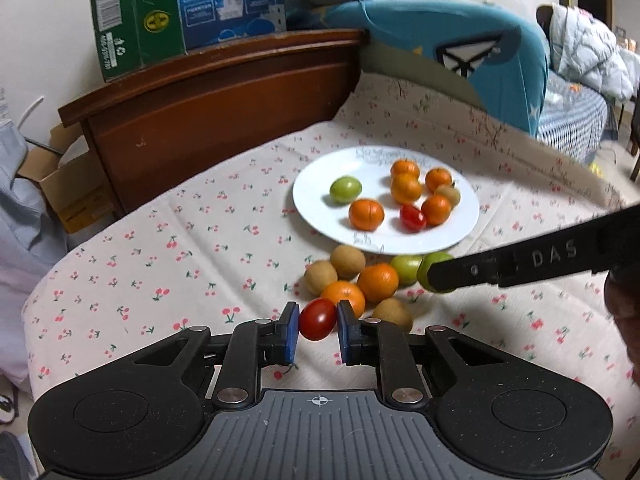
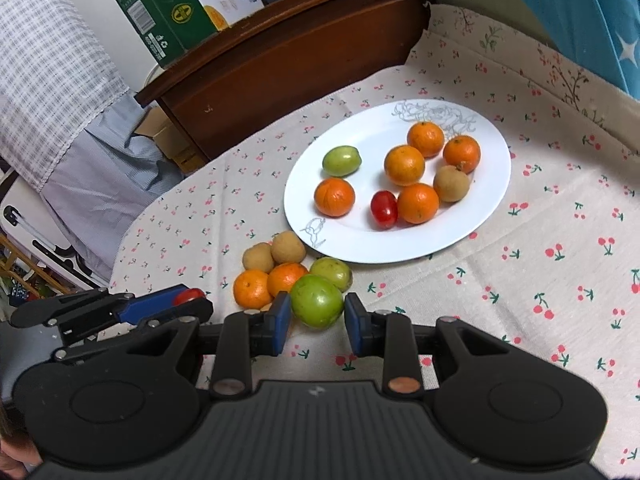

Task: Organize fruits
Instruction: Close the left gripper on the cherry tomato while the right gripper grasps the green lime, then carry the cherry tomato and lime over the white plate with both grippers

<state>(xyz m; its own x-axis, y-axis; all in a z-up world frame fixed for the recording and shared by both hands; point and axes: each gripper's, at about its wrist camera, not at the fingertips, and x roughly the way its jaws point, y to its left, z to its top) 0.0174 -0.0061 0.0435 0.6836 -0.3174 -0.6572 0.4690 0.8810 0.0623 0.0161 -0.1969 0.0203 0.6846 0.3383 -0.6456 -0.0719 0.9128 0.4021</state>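
Left wrist view first: the left gripper (image 1: pixel 318 326) has its blue pads pinched onto a small red cherry tomato (image 1: pixel 317 319), held just above the cherry-print cream tablecloth (image 1: pixel 160 264). Right beside it sits the loose pile: two small orange mandarins (image 1: pixel 378 282), a few tan round longans (image 1: pixel 347 261) and a green jujube (image 1: pixel 406 269), all crowded together just in front of the white oval plate (image 1: pixel 316 184). On that plate lie five more small oranges (image 1: pixel 366 214), a second red cherry tomato (image 1: pixel 413 217), one green fruit (image 1: pixel 345 189) and a tan longan (image 1: pixel 449 193). Over to the right wrist view, and the right gripper (image 2: pixel 318 322) is clamped on a bigger round green fruit (image 2: pixel 317 300), blue pads pressing both flanks, right at the near edge of the pile. Behind it all runs a dark brown wooden headboard (image 1: pixel 224 92) with a green cardboard carton (image 1: pixel 132 16) standing on top.
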